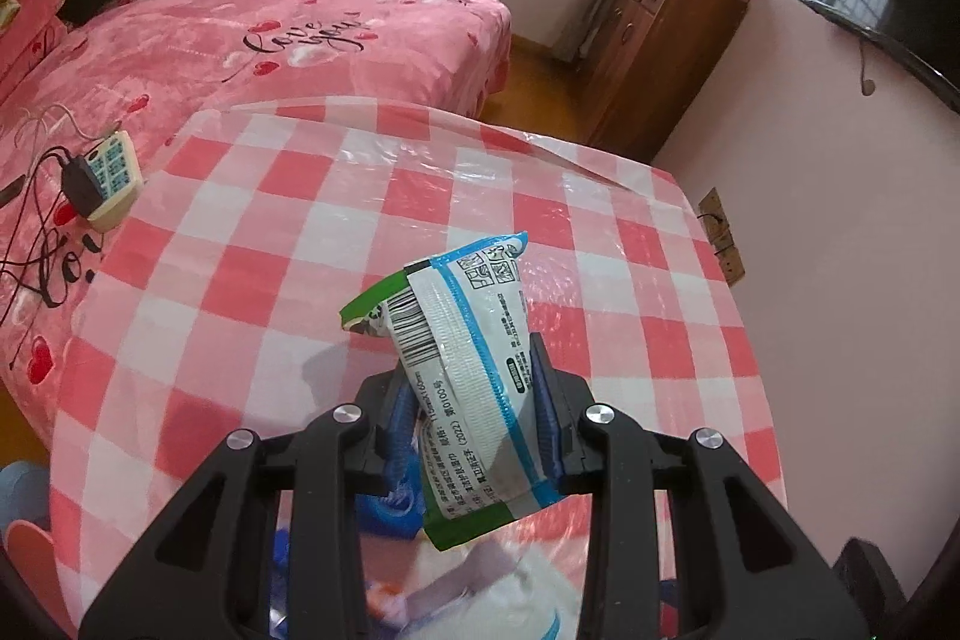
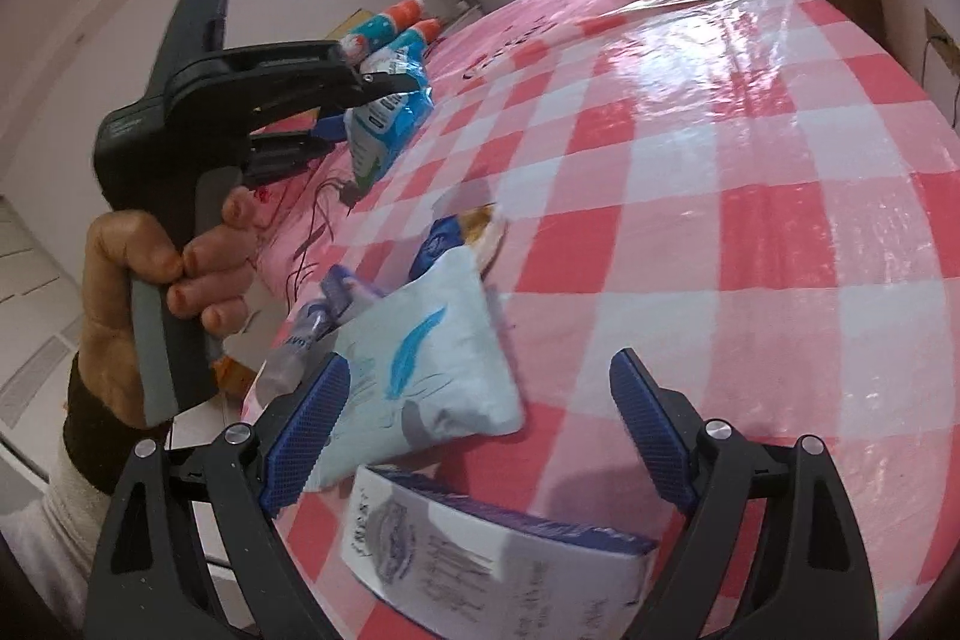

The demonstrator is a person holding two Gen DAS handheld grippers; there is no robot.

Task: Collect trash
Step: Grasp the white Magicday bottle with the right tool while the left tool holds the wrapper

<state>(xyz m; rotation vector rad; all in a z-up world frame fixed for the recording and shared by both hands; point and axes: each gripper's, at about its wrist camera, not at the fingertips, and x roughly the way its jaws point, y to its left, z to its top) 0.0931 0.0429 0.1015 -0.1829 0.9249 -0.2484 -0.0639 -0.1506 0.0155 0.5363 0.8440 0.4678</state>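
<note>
The wrapper point(image 1: 474, 370) is a crinkled white packet with a blue stripe, green edges, a barcode and small print — clamped upright between the blue pads of the left gripper point(image 1: 474, 400), lifted clear of the checked tablecloth point(image 1: 600, 232). No bin or bag can be made out. The right gripper point(image 2: 480, 436) stands wide apart, gripping nothing; a pale blue tissue pack point(image 2: 432, 376) lies just beside its left pad, and a white-and-blue packet point(image 2: 480, 550) lies between its arms.

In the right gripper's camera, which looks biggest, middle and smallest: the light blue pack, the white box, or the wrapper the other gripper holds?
1. White box, though it is nearest the camera.
2. Light blue pack, close behind.
3. Wrapper in the left gripper, farthest away.
</note>
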